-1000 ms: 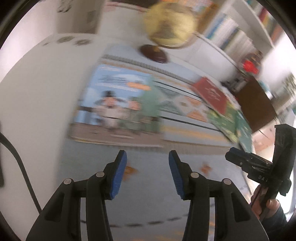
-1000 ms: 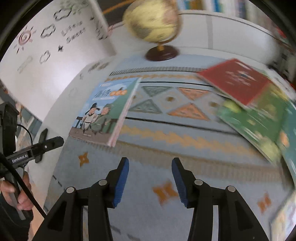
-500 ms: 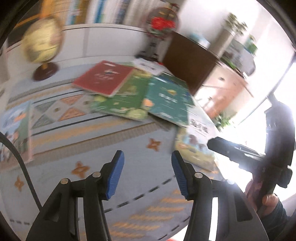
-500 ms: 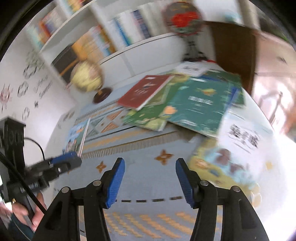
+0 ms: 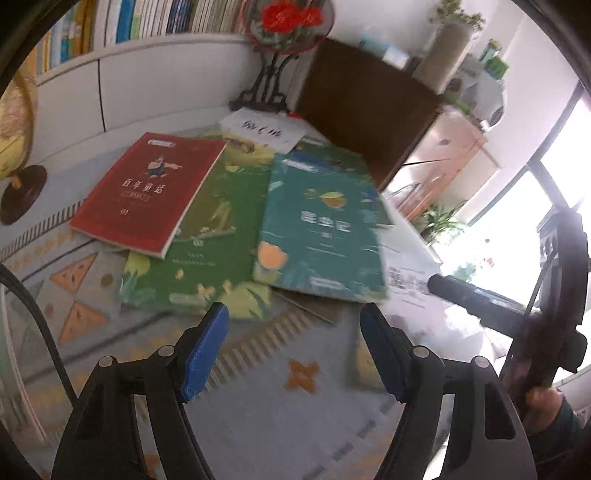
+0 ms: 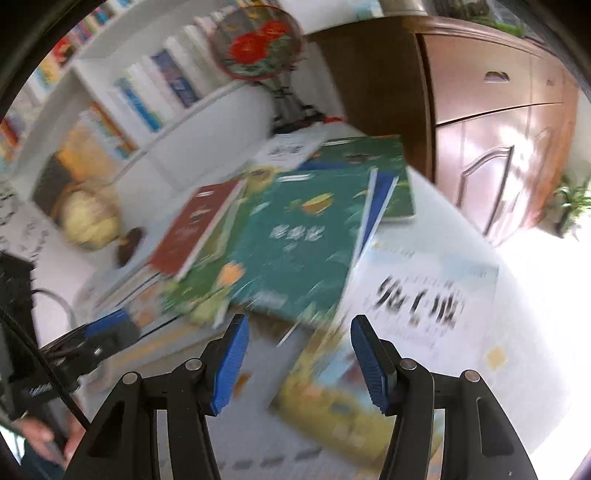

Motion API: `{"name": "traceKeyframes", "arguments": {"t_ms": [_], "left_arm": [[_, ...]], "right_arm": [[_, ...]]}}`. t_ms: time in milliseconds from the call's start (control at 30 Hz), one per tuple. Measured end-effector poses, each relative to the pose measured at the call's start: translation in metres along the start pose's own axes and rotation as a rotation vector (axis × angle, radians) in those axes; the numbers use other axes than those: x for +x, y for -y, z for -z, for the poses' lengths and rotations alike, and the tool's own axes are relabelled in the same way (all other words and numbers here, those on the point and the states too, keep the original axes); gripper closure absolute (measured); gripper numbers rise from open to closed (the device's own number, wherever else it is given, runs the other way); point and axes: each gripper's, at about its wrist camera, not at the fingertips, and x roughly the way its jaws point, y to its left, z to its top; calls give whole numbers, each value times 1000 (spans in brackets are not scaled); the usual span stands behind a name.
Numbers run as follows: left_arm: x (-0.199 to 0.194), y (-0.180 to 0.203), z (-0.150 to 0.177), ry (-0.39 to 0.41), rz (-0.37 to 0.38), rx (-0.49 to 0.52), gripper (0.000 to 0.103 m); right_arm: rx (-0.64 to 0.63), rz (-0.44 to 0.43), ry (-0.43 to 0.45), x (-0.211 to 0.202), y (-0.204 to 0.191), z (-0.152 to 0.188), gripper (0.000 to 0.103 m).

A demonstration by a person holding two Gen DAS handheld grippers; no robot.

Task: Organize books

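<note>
Teal paperback (image 5: 321,225) lies on top of the heap on the table (image 5: 280,417), overlapping a green book (image 5: 207,236); a red book (image 5: 147,192) sits on the green one's far-left corner, and a white book (image 6: 417,299) and a yellow one (image 6: 332,391) lie nearer the right side. I judge them all thin, light softcovers with glossy, slippery faces that will bend if pinched at one corner. The teal one's near edge overhangs the cloth, so I would slide a finger under there and pinch close to the spine, where it is stiffest. My left tongs (image 5: 293,354) are opening, nothing between them, hovering short of the heap. My right tongs (image 6: 299,363) stand fairly wide and empty above the yellow book. Behind are a globe (image 5: 14,129), bookshelves (image 5: 147,22) and a dark cabinet (image 5: 365,110).
</note>
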Motion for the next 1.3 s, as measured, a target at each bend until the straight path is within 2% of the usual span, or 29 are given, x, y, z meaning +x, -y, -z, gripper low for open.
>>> {"name": "traceKeyframes", "arguments": {"t_ms": [133,300,333,367,433,533,833,1300], "left_arm": [[40,-22,-20,-58,23,-12,32],[78,-30,-35,-111,47,-12,40],[85,-29,-37,-120,53,-15,42],[89,-29,-38,-126,57,-15,46],[97,-27,-40,-137,60,-20,49],[105,-26,-41,-150,57,-32,49],[112,-17,-47,-163,23,-23,49],[112,-6,-44,-170,27,-26,49]], "right_arm": [[54,33,-47,38,11,-18,47],[8,87,-38,58,13,-26,48],[-4,95,-40,61,13,-28,50],[-20,102,-42,65,14,-31,58],[-50,112,-62,75,14,-36,62],[-70,134,-67,84,16,-43,63],[-27,53,-136,113,33,-54,63],[-102,51,-157,107,25,-51,61]]}}
